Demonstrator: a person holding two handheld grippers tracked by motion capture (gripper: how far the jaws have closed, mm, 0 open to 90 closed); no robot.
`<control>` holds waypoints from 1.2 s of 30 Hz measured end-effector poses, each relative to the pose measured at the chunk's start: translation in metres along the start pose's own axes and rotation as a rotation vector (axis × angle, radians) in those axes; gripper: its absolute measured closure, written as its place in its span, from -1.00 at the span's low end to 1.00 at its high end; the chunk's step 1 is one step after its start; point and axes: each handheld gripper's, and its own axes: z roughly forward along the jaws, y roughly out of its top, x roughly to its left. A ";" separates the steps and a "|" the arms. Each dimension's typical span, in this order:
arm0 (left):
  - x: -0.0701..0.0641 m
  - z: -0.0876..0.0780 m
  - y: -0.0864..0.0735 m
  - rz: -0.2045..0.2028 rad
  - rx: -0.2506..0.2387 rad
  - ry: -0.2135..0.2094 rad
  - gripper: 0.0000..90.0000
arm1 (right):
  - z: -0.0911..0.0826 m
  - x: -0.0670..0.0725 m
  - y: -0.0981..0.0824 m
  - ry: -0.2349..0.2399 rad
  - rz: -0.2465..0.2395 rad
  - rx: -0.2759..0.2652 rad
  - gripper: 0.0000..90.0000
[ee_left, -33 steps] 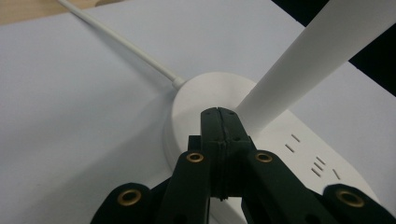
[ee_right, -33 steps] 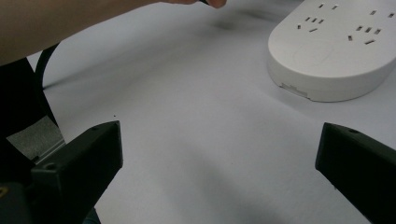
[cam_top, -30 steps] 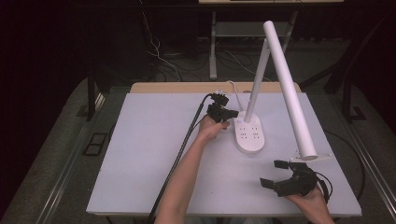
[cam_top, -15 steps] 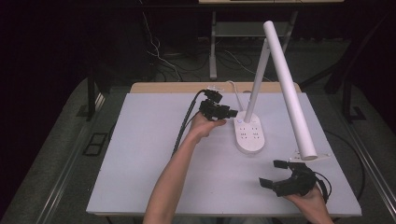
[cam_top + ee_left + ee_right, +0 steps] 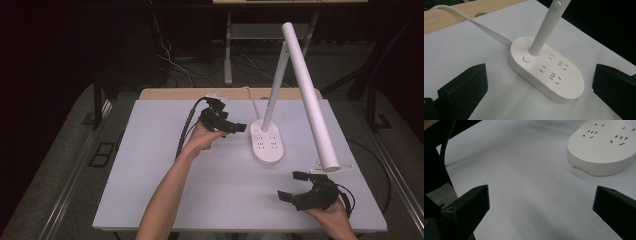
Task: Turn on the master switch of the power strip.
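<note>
White oval plastic lamp base with built-in sockets (image 5: 267, 145) standing upright near middle of pale grey counter (image 5: 150, 165), small round button lit blue (image 5: 526, 59), white tubular lamp arm (image 5: 310, 95) leaning over right side, white cord (image 5: 471, 20) trailing off toward wooden back edge. Left gripper (image 5: 235, 127) just beside base on button side, jaws just been opening and now spread wide with nothing between, likely after pressing button. Right gripper (image 5: 295, 187) parked near front right corner, well apart from base, jaws spread and empty, probably waiting.

White lamp (image 5: 300, 85), blue-lit button (image 5: 526, 59), black tongs (image 5: 235, 128)
</note>
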 end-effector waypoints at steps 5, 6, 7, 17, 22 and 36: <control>0.002 -0.020 -0.011 -0.002 -0.029 0.025 -1.00 | 0.000 0.000 0.000 0.000 0.000 -0.002 -0.99; 0.003 -0.025 -0.014 0.005 -0.036 0.031 -1.00 | 0.000 0.000 0.000 0.000 0.000 -0.001 -0.99; 0.003 -0.028 -0.017 -0.002 -0.041 0.039 -1.00 | 0.000 0.000 0.000 -0.001 0.000 -0.001 -0.99; 0.002 -0.065 -0.049 -0.010 -0.067 0.068 -1.00 | 0.000 0.000 0.000 -0.004 -0.001 -0.002 -0.99; -0.004 -0.082 -0.065 -0.011 -0.086 0.076 -1.00 | 0.000 0.000 0.000 -0.005 0.000 0.000 -0.99; -0.028 -0.111 -0.109 0.004 -0.096 0.104 -1.00 | -0.001 0.001 0.001 -0.009 -0.007 -0.007 -0.99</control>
